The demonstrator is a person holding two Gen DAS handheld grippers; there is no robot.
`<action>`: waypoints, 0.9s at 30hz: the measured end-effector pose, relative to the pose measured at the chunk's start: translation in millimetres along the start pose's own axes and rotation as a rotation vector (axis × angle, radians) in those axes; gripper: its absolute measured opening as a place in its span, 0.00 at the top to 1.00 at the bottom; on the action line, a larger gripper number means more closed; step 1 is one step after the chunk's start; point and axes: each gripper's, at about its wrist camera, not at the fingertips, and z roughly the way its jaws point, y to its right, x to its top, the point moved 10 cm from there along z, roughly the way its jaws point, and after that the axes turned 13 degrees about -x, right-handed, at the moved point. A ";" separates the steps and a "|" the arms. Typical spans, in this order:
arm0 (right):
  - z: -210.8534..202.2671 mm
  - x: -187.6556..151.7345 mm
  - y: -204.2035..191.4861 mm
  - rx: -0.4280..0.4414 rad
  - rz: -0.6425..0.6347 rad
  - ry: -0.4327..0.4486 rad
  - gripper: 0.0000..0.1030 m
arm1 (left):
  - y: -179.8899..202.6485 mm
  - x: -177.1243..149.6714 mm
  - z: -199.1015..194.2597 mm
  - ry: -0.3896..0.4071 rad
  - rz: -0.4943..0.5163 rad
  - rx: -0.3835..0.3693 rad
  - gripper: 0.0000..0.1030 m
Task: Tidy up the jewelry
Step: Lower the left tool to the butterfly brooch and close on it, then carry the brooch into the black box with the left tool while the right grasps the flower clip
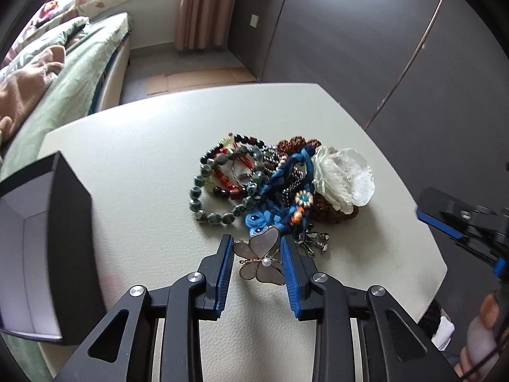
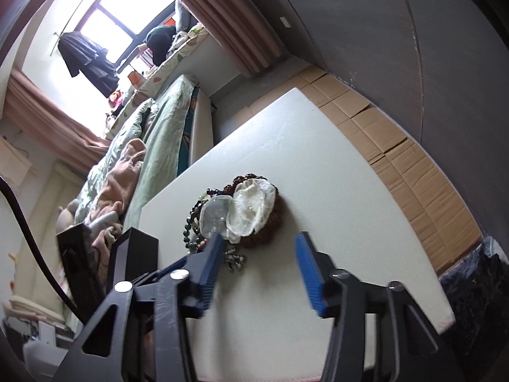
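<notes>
A tangled jewelry pile lies on the white table (image 1: 143, 159): beaded bracelets (image 1: 222, 184), a blue braided cord (image 1: 280, 191), a white fabric flower (image 1: 343, 175) on a brown scrunchie (image 1: 327, 213), and a silver charm (image 1: 315, 242). At the pile's near edge lies a pearl-white butterfly brooch (image 1: 261, 261). My left gripper (image 1: 254, 248) has both blue pads against its wings. My right gripper (image 2: 259, 254) stands open over bare table, just short of the white flower (image 2: 248, 207). One of its fingers (image 1: 445, 222) shows at the right edge of the left wrist view.
A black box (image 1: 63, 238) with a white inside stands at the table's left edge and shows again as the black box (image 2: 133, 254) in the right wrist view. A bed (image 1: 63, 73) lies beyond it. Cardboard (image 2: 397, 159) covers the floor by the dark wardrobe.
</notes>
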 end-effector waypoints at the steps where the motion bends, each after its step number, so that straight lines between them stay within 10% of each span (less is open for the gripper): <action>1: 1.4 1.0 -2.9 0.001 -0.002 -0.003 0.57 | 0.0 1.4 -3.2 0.006 -0.001 -0.003 0.69; 11: 39.5 17.1 -19.4 -0.104 -0.032 -0.035 0.58 | -2.1 13.0 -39.8 0.070 -0.026 0.012 0.69; 14: 54.1 11.1 -16.6 -0.145 -0.041 -0.069 0.95 | -6.0 13.4 -54.3 0.089 -0.040 0.018 0.69; 16: 51.9 10.9 -14.2 -0.153 -0.039 -0.054 0.96 | -5.6 12.1 -61.6 0.096 -0.043 0.026 0.69; 27: -13.4 19.2 -52.5 0.026 -0.101 0.108 0.97 | -7.9 17.5 -110.1 0.156 -0.032 0.040 0.69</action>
